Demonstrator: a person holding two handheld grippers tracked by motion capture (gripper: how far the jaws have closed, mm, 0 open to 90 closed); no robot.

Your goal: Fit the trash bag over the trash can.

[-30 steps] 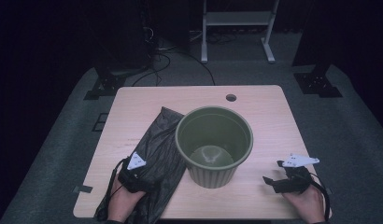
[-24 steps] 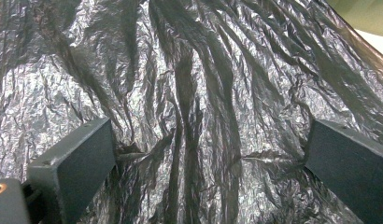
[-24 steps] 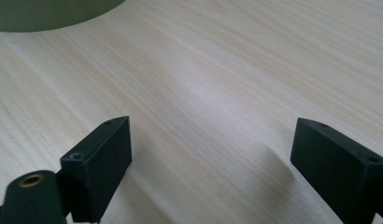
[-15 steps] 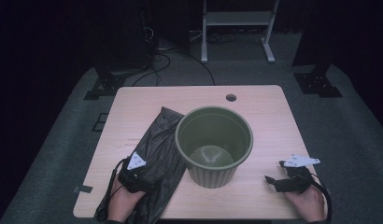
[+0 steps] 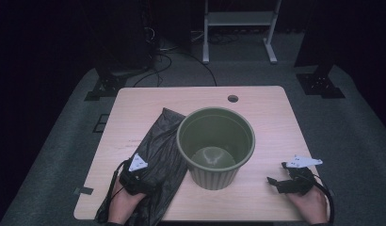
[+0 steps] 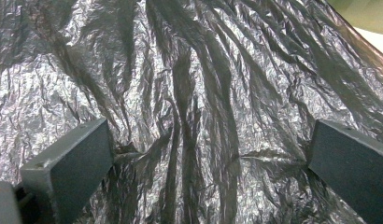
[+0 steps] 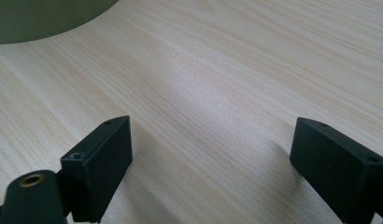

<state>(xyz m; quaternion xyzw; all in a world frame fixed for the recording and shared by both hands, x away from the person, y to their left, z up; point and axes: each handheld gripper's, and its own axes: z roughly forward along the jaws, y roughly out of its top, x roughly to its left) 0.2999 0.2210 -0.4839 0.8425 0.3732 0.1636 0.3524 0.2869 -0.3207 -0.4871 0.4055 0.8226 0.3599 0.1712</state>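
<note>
the black plastic bag (image 5: pixel 158 162) lies flat and crinkled in the lower left of the high view, running from the table's near edge up to the left side of the green ribbed bin (image 5: pixel 215 146), which it touches. the left gripper (image 5: pixel 139 181) sits right on top of the bag's lower part; in the left gripper view its jaws stand wide apart, both pressed down against the wrinkled film (image 6: pixel 189 93), with a gathered fold rising between them, not yet pinched. the right gripper (image 5: pixel 276 182) rests at the lower right of the high view, well apart from the bag and just beside the bin's base; its jaws are wide too, with bare wood between them and a sliver of bin (image 7: pixel 45 18) at the upper left. the light wooden table (image 5: pixel 266 108) has a round cable hole (image 5: pixel 232 98) near its far edge. around it lies grey carpet (image 5: pixel 351 141), and a white frame (image 5: pixel 238 23) stands in the dark at the top.
</note>
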